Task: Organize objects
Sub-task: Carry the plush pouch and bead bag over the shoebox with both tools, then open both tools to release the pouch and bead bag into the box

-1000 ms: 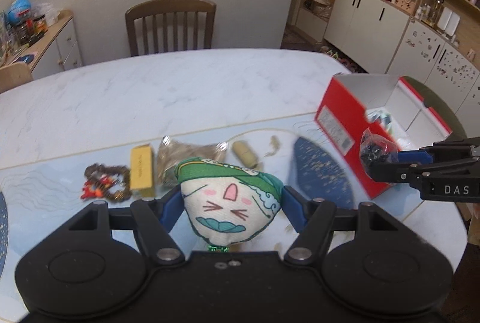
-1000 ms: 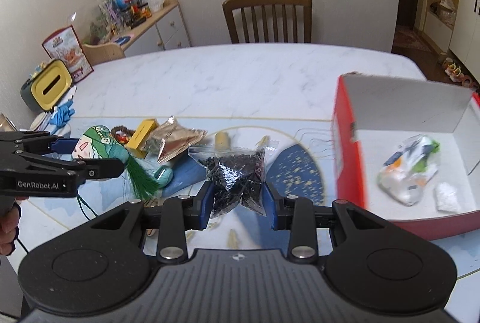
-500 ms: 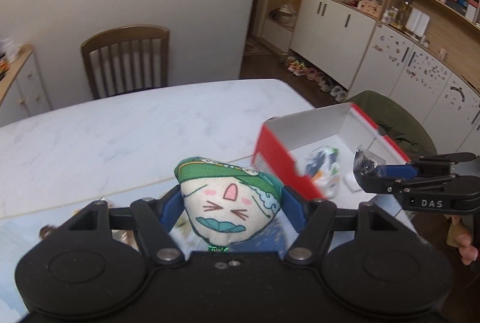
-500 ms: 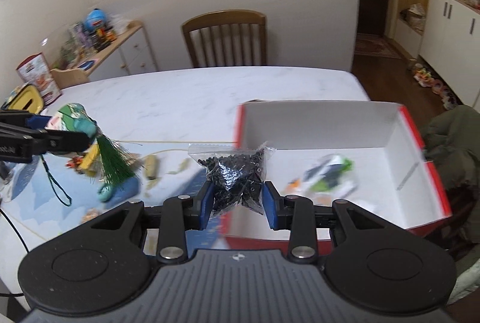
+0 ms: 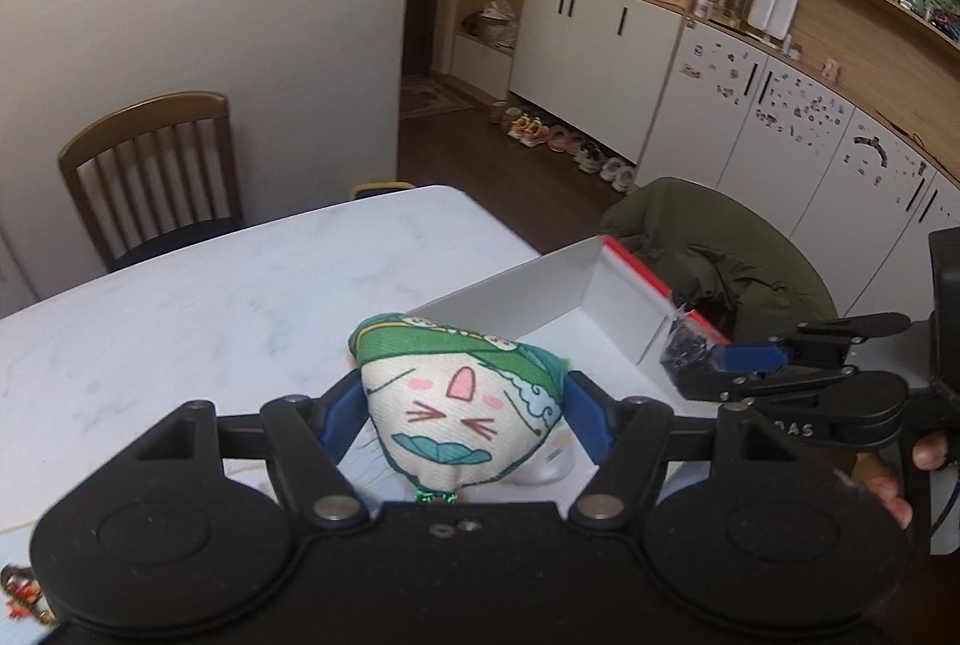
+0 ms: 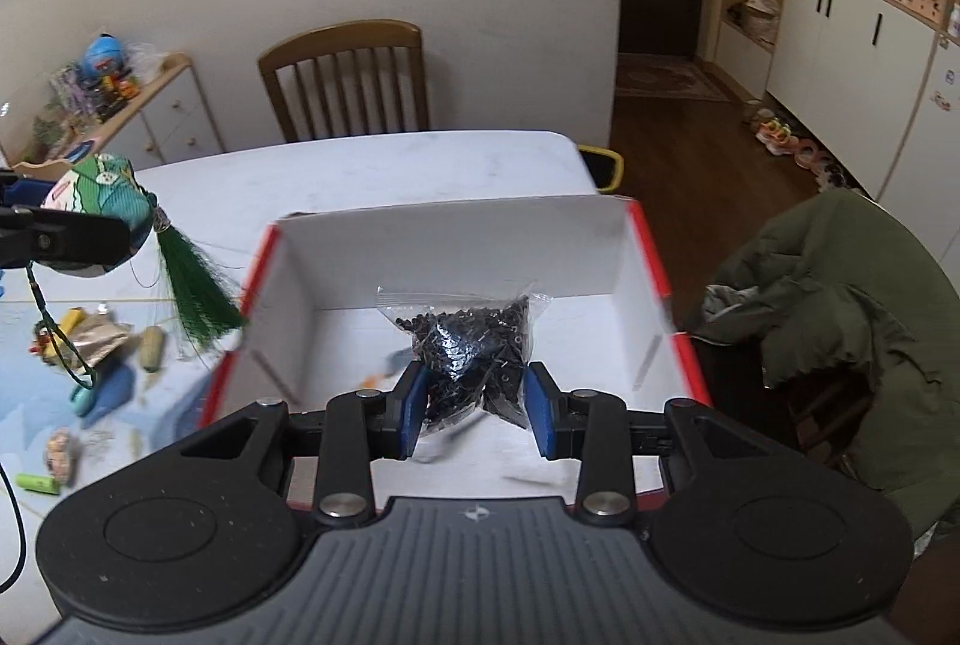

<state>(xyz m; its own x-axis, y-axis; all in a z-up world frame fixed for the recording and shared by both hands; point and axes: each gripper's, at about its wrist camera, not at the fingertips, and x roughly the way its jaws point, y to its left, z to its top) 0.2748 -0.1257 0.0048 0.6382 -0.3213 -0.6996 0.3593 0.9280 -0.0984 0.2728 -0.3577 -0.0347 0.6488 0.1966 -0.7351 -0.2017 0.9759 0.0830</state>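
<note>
Box (image 6: pixel 618 249): red outside, white inside, open-topped, on the right end of the desk (image 6: pixel 372 165); it is where the loose things go.
Bead bag (image 6: pixel 465 339): clear pouch of dark beads, clamped between the pads of the right gripper (image 6: pixel 474 420), hanging over the box's near-middle, above the floor of the box.
Key relation: the bag is already inside the box's outline, walls on all sides, so I judge only a release is needed; the right hand is the nearer one.
Sachet (image 5: pixel 459 408): cloth pouch with a cartoon face, squeezed between the pads of the left gripper (image 5: pixel 462 414), held in the air left of the box, outside its left wall.
Tassel (image 6: pixel 192 294): green, dangling from the sachet, tip close to the box's left rim; it could snag there.
Left behind: foil packet (image 6: pixel 99 339) and small bits on the blue mat (image 6: pixel 36 405), far left.
Nearby: chair (image 6: pixel 348 75) beyond the desk; green coat (image 6: pixel 840 321) right of the box.
</note>
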